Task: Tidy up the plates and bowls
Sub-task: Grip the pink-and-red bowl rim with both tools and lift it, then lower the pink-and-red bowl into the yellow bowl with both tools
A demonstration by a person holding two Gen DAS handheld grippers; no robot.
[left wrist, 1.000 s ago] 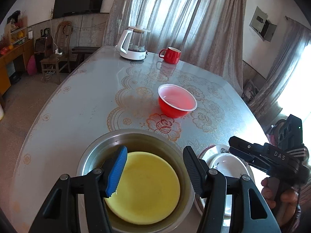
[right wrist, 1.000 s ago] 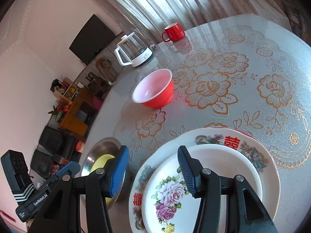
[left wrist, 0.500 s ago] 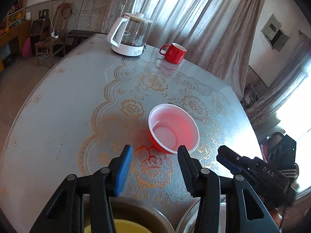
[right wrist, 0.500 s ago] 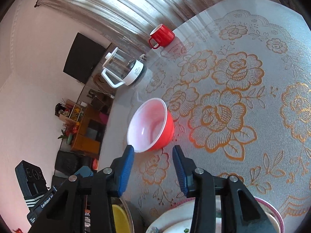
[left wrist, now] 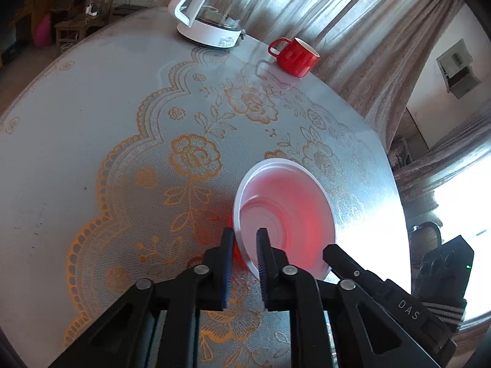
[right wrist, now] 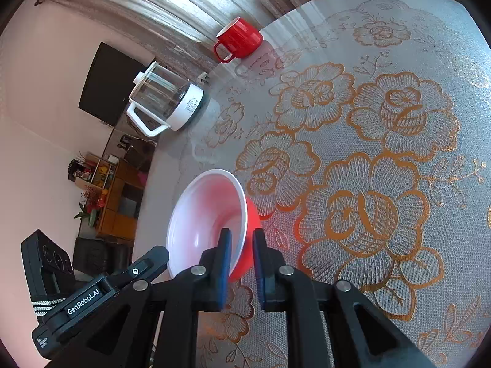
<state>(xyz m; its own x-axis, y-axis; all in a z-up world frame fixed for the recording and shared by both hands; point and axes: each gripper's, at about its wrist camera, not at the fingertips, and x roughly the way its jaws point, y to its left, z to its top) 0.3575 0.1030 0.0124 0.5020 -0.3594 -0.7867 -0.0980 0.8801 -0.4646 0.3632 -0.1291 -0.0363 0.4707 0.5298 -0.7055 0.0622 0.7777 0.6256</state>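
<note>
A red bowl [left wrist: 285,214] with a pale pink inside stands on the flower-patterned table [left wrist: 92,122]. My left gripper [left wrist: 245,239] has its jaws closing on the bowl's near left rim, one pad outside and one inside the wall. In the right wrist view the same bowl [right wrist: 208,214] has its near right rim between the closing jaws of my right gripper [right wrist: 241,239]. Each gripper also shows in the other's view, the right one [left wrist: 337,254] at the bowl's right edge and the left one [right wrist: 153,254] at its left edge.
A glass kettle on a white base [left wrist: 211,9] and a red mug [left wrist: 294,56] stand at the table's far side by the curtains. The table's rounded edge [left wrist: 396,214] runs close behind the bowl on the right. A sideboard [right wrist: 116,202] stands off the table's left.
Both grippers moved forward from the steel bowl and the flowered plates to the red bowl. Their jaws went from wide apart to narrow on its rim. The plates and steel bowl left view.
</note>
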